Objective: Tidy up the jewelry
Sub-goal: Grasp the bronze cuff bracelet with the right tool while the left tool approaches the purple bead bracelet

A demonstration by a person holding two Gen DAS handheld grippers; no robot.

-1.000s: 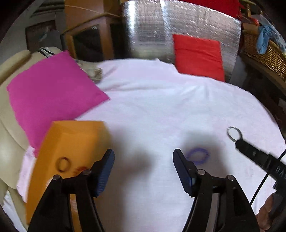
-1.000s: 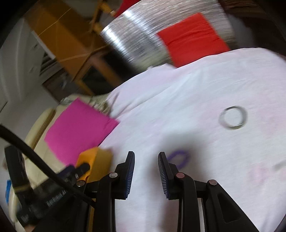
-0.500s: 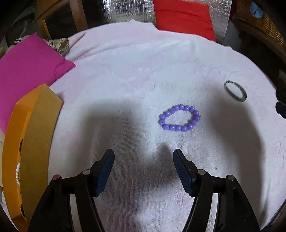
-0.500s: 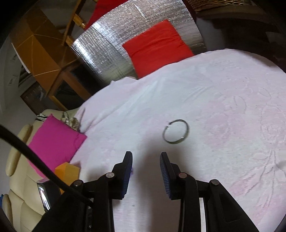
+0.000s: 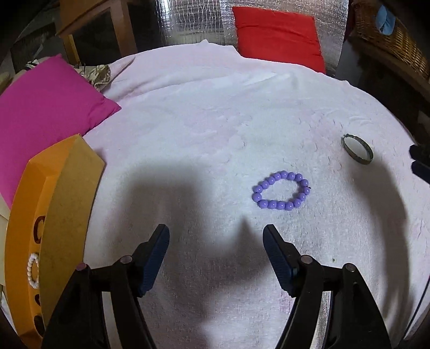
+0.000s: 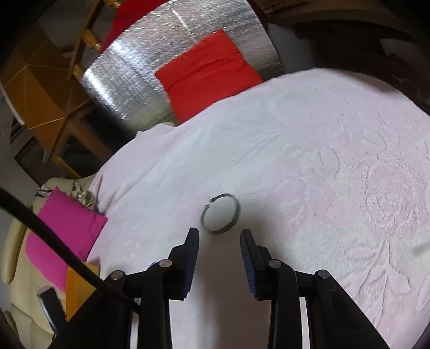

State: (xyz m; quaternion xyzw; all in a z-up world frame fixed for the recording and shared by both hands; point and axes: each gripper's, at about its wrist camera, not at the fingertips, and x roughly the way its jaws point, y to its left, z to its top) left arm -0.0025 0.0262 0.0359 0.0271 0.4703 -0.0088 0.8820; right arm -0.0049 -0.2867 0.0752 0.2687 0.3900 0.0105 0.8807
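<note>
A purple bead bracelet [image 5: 280, 191] lies flat on the white cloth [image 5: 215, 120], a little ahead and right of my left gripper [image 5: 216, 236]. That gripper's jaws are opening and hold nothing. A thin metal bangle [image 5: 357, 148] lies further right. In the right wrist view the metal bangle [image 6: 221, 213] rests just beyond my right gripper [image 6: 220, 236], whose fingers stand apart with nothing between them. At the left stands an orange jewelry box [image 5: 40, 228] with round slots; a white bead bracelet [image 5: 32, 269] sits in one.
A pink cushion [image 5: 48, 107] lies at the far left, a red cushion [image 5: 278, 37] against a silver foil panel [image 5: 193, 21] at the back. A wicker basket [image 5: 389, 35] is at the far right. The right gripper's tip [image 5: 420, 161] shows at the right edge.
The left gripper dropped and tilted down over the cloth, bringing the purple bracelet into view ahead. The right gripper swept across from the purple bracelet to just behind the metal bangle.
</note>
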